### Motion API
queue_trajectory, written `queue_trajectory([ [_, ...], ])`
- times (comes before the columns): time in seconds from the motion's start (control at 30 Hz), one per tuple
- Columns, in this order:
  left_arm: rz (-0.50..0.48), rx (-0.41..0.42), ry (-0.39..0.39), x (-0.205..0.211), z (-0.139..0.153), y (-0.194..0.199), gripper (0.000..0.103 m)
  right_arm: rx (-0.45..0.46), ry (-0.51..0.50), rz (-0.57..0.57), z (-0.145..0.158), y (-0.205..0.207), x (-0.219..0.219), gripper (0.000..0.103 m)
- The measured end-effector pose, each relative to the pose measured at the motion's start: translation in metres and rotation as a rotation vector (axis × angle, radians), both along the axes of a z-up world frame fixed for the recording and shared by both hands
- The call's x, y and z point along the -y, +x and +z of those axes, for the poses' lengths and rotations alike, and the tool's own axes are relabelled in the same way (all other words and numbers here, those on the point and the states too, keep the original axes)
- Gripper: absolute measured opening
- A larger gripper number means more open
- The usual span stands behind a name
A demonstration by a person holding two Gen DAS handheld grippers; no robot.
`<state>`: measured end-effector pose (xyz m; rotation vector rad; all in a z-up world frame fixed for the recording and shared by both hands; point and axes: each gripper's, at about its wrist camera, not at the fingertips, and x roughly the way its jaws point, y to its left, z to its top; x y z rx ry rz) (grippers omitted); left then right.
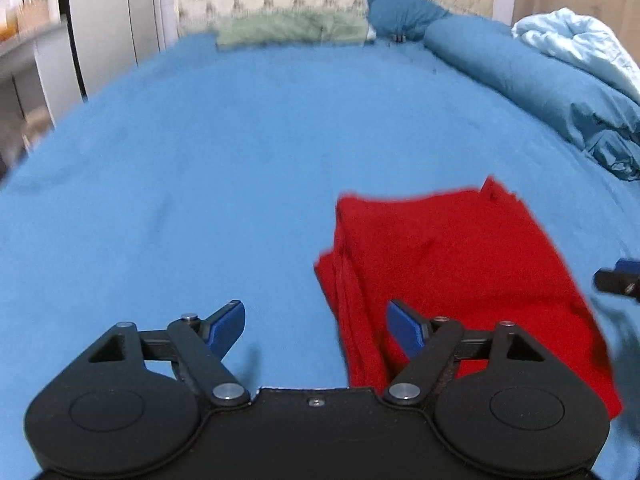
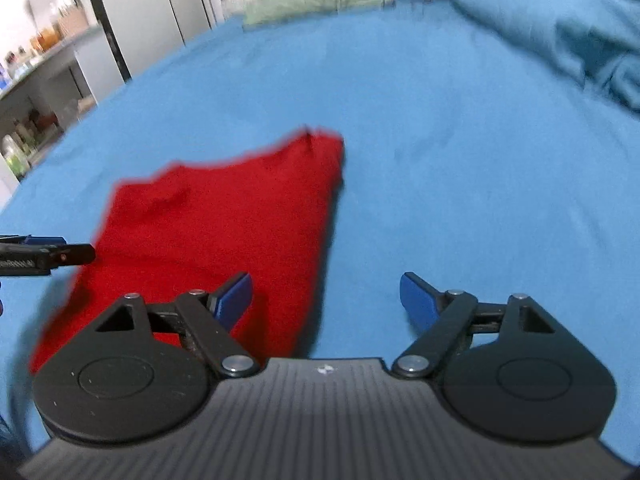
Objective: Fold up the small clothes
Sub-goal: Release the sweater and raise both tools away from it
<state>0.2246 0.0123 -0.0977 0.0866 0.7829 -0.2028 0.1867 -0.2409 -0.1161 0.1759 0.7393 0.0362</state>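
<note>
Red garment [image 1: 460, 276], folded, flat on the blue bed sheet [image 1: 200, 160], long axis running away from both grippers: lies between left gripper [image 1: 316, 326] and right gripper [image 2: 326, 298], both spread wide, empty, about equally near.

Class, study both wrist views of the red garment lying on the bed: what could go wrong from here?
1. The red garment lies folded but loose; a careless pass by the open left gripper or right gripper might undo it.
2. Both views are blurred, so aiming at an edge may miss.
3. A gripper could catch the blue sheet instead.
</note>
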Motion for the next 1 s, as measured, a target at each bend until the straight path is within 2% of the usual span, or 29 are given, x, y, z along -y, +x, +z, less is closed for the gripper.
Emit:
queue_trajectory([
  [0.1, 0.007, 0.074, 0.013, 0.001, 0.046, -0.032, 0.085, 0.085, -0.011, -0.007, 0.046, -0.029, -0.004, 0.097],
  [0.2, 0.027, 0.126, 0.027, 0.003, 0.082, -0.069, 0.103, 0.118, -0.041, -0.024, 0.091, -0.061, -0.014, 0.103],
  [0.27, 0.041, 0.171, 0.046, 0.005, 0.101, -0.098, 0.103, 0.127, -0.051, -0.046, 0.115, -0.084, -0.022, 0.103],
  [0.37, 0.065, 0.170, 0.067, 0.006, 0.112, -0.130, 0.103, 0.176, -0.110, -0.082, 0.137, -0.122, -0.039, 0.103],
  [0.47, 0.085, 0.144, 0.059, 0.005, 0.115, -0.158, 0.103, 0.129, -0.168, -0.089, 0.144, -0.145, -0.056, 0.103],
  [0.63, 0.092, 0.095, 0.062, 0.007, 0.109, -0.196, 0.103, 0.018, -0.143, -0.123, 0.141, -0.180, -0.068, 0.103],
  [0.83, 0.068, 0.062, 0.072, 0.009, 0.097, -0.217, 0.103, -0.077, -0.138, -0.133, 0.121, -0.211, -0.081, 0.103],
  [1.0, 0.055, 0.056, 0.103, 0.012, 0.089, -0.228, 0.103, -0.117, -0.129, -0.137, 0.107, -0.221, -0.083, 0.103],
])
